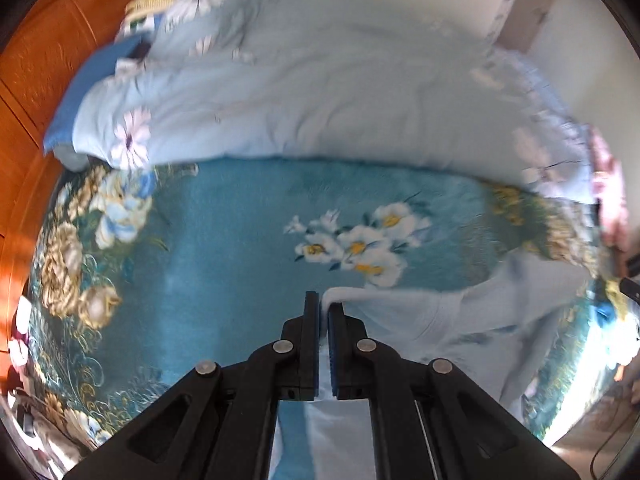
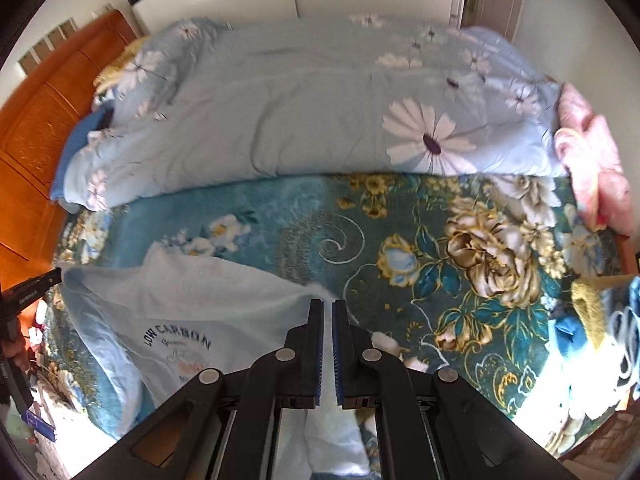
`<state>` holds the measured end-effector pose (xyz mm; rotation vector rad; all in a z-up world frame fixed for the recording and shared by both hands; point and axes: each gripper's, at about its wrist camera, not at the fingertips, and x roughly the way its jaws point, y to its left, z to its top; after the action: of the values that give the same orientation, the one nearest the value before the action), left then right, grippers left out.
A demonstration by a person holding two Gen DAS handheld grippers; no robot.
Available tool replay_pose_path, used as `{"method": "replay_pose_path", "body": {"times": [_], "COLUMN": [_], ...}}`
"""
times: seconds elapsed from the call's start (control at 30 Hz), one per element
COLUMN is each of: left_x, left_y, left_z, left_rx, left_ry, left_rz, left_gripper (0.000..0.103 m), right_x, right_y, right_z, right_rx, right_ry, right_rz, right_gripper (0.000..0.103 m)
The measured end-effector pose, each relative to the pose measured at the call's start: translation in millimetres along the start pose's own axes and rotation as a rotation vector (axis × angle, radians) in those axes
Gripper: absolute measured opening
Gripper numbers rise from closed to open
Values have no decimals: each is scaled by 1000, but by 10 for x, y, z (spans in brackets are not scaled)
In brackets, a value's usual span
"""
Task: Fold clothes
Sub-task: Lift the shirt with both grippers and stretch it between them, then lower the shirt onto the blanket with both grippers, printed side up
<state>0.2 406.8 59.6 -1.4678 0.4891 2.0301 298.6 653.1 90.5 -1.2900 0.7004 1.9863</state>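
Both grippers are clamped on the pale blue T-shirt (image 2: 192,312), so a fold or a spreading pull looks to be in hand. The left gripper (image 1: 324,312) pinches one edge, with cloth trailing off to its right; the right gripper (image 2: 327,316) pinches another, with the printed front spreading to its left. The shirt hangs partly lifted over the teal floral bedspread (image 2: 440,248). The next move calls for both grips moving together, keeping the cloth taut.

Floral teal blanket (image 2: 460,248), pale-blue daisy duvet (image 2: 300,112), orange wooden headboard (image 1: 44,60)
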Motion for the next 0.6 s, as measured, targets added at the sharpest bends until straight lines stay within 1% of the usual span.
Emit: {"method": "replay_pose_path", "body": {"times": [0.07, 0.13, 0.23, 0.3, 0.37, 0.43, 0.47, 0.53, 0.6], "left_x": [346, 588, 869, 1046, 1206, 1314, 1368, 1454, 1500], "left_y": [-112, -206, -297, -250, -145, -48, 1, 74, 126], "left_z": [122, 254, 434, 524, 587, 626, 641, 643, 631], "left_rx": [4, 16, 19, -18, -77, -103, -99, -87, -68], "left_ry": [54, 76, 91, 118, 139, 152, 158, 180, 183], "left_rz": [24, 67, 126, 140, 145, 158, 178, 173, 167], "left_gripper": [4, 4, 4, 4, 4, 4, 4, 4, 4], "right_x": [337, 654, 1001, 1232, 1461, 1655, 1751, 1942, 2131], "right_y": [-139, -252, -196, -158, -112, 85, 189, 396, 592], "right_z": [158, 312, 459, 556, 651, 694, 706, 732, 743], "right_rx": [6, 7, -31, -57, -85, -157, -195, -270, -338], "right_ry": [43, 86, 121, 145, 168, 182, 192, 212, 233], "right_rz": [5, 1, 58, 96, 134, 181, 198, 231, 255], "right_gripper": [4, 4, 4, 4, 6, 7, 8, 8, 8]}}
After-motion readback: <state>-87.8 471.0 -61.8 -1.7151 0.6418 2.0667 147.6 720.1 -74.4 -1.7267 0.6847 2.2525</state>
